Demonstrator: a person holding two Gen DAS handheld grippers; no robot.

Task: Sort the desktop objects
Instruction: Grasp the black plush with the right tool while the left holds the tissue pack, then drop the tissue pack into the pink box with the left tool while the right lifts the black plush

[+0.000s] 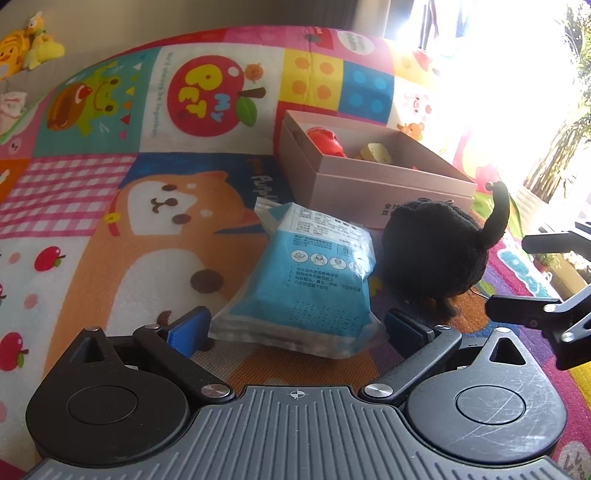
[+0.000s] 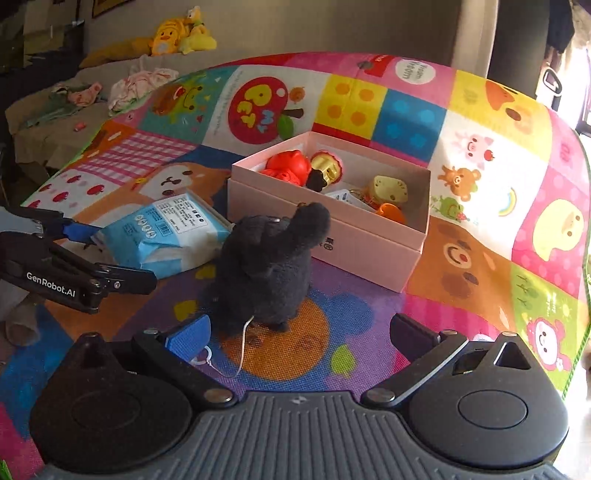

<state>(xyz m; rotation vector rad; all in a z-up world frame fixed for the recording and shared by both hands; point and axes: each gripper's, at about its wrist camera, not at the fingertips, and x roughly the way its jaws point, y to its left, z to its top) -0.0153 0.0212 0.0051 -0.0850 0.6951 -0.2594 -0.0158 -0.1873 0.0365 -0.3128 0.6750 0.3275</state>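
A blue and white packet (image 1: 308, 280) lies on the play mat, its near end between the wide-open fingers of my left gripper (image 1: 295, 328). It also shows in the right wrist view (image 2: 170, 234). A black plush toy (image 2: 269, 266) stands upright in front of my right gripper (image 2: 301, 334), which is open and empty; the toy's white string (image 2: 242, 350) trails toward the left finger. The plush also shows in the left wrist view (image 1: 439, 251). An open pink box (image 2: 373, 254) behind them holds a red toy (image 2: 290, 168), a yellow toy (image 2: 389, 188) and other small things.
The colourful play mat (image 2: 480, 155) covers the floor. A sofa with yellow plush toys (image 2: 181, 31) and clothes stands at the back left. The left gripper's arm (image 2: 55, 273) shows at the left edge of the right wrist view. Bright window light and plants lie to the right.
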